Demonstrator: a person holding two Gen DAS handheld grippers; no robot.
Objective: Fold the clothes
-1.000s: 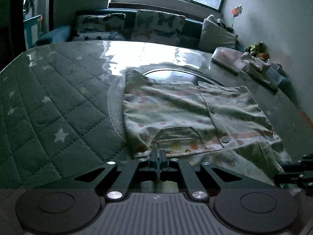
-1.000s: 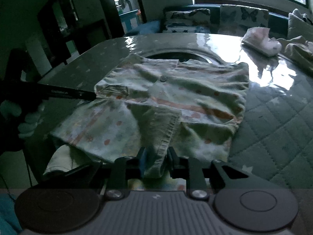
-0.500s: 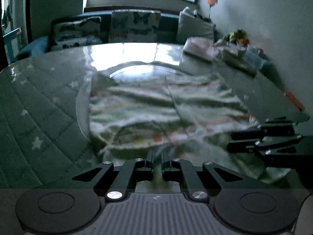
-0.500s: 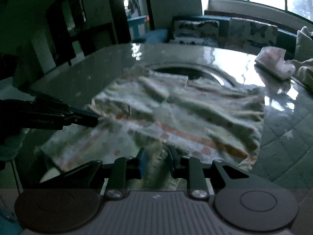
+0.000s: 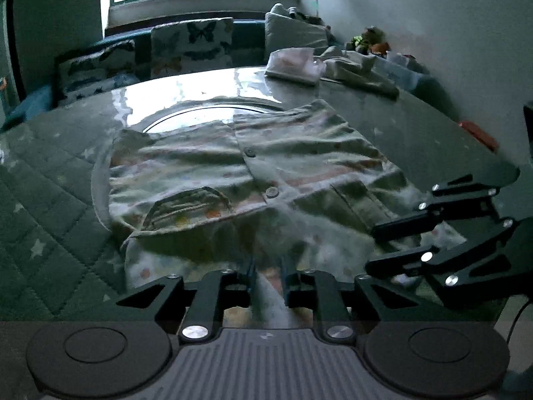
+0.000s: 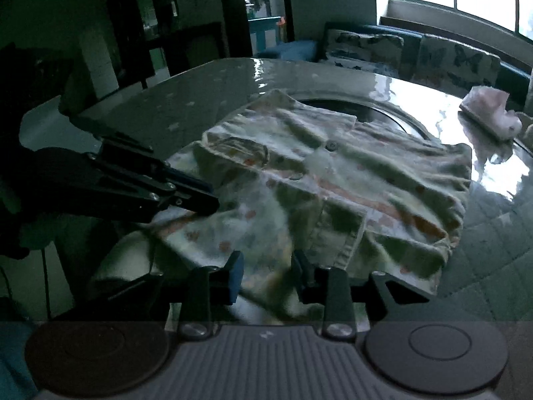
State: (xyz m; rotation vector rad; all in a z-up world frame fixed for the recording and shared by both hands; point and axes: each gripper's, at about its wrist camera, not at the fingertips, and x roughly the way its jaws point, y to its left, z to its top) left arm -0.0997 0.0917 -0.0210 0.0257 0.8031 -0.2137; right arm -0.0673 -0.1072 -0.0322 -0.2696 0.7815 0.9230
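Observation:
A pale dotted button shirt (image 5: 253, 173) lies on the quilted table, its near part folded up over the body, with a pocket (image 5: 186, 205) toward the left. It also shows in the right wrist view (image 6: 333, 180). My left gripper (image 5: 268, 271) has its jaws a little apart, with cloth lying loosely between them. My right gripper (image 6: 268, 273) is open, with the shirt's near edge lying between its fingers. The right gripper also shows at the right of the left wrist view (image 5: 383, 245). The left gripper shows at the left of the right wrist view (image 6: 210, 196).
The table (image 5: 50, 180) has a quilted star-pattern cover and a round glass centre (image 5: 200, 115). A folded pink garment (image 5: 293, 63) and more clothes (image 5: 359, 73) lie at the far right. A sofa with butterfly cushions (image 5: 190, 46) stands behind the table.
Both grippers have opened from shut on the shirt's near edge and let the cloth drop. They pulled the shirt toward me and the two grippers came closer together.

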